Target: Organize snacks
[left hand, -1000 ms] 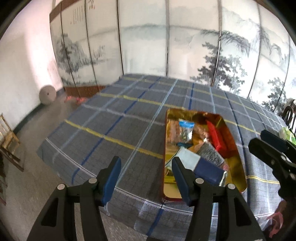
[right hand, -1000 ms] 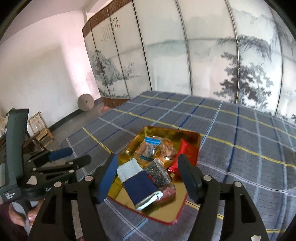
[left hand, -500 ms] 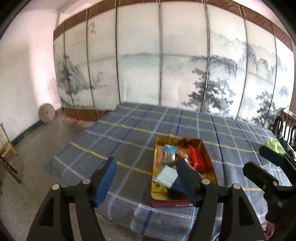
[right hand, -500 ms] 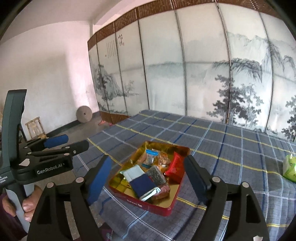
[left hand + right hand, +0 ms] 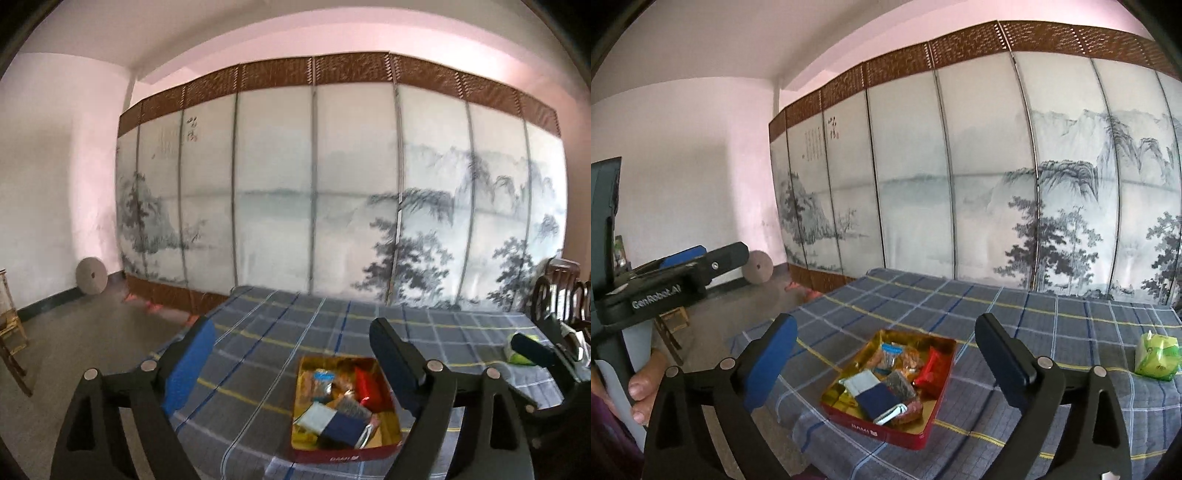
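- Left wrist view: the left gripper [image 5: 291, 354] hangs above the plaid-covered table [image 5: 258, 354] with its jaws opening and nothing between them. The red tin of snacks [image 5: 345, 402] sits on the cloth below and ahead, toward the right finger (packets fill it).
- Right wrist view: the right gripper [image 5: 886, 354] is likewise opening and empty; the tin [image 5: 892, 382] lies beneath the gap, a green packet [image 5: 1158, 356] well apart at right.

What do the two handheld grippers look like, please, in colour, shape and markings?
Each is a black frame with triangular cut-outs, silver pivot bolts and two long fingers faced with blue pads. The left gripper carries white "GenRobot.AI" lettering on its side. The right gripper looks identical from its own camera. No cables show.
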Demonstrator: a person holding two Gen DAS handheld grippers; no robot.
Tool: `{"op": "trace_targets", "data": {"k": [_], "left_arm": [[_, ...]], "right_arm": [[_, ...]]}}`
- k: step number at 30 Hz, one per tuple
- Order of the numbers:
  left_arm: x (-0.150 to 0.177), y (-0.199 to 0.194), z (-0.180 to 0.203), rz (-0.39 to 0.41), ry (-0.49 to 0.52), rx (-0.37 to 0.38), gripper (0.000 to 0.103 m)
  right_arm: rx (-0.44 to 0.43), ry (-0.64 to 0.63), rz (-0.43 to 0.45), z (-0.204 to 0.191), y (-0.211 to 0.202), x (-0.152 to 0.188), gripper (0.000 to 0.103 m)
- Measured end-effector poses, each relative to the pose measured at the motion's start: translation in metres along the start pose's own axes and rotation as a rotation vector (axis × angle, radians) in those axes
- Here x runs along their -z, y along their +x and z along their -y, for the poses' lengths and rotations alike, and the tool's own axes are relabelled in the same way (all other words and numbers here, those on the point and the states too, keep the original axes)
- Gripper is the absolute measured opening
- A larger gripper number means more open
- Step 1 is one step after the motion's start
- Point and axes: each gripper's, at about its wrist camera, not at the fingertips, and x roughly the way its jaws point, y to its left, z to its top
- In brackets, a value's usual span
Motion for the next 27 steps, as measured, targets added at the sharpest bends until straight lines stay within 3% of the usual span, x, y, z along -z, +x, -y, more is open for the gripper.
{"op": "trace_targets", "data": {"k": [11, 27], "left_arm": [[-0.006, -0.002, 0.006, -0.021, 0.015, 0.050, 0.088], [0.007, 0.009, 0.008, -0.094, 0.016, 0.057, 0.088]], "right_arm": [[0.003, 0.002, 0.044, -0.005, -0.010, -0.006, 0.102], [0.016, 0.027, 0.012, -0.002, -0.005, 0.002, 0.102]]}}
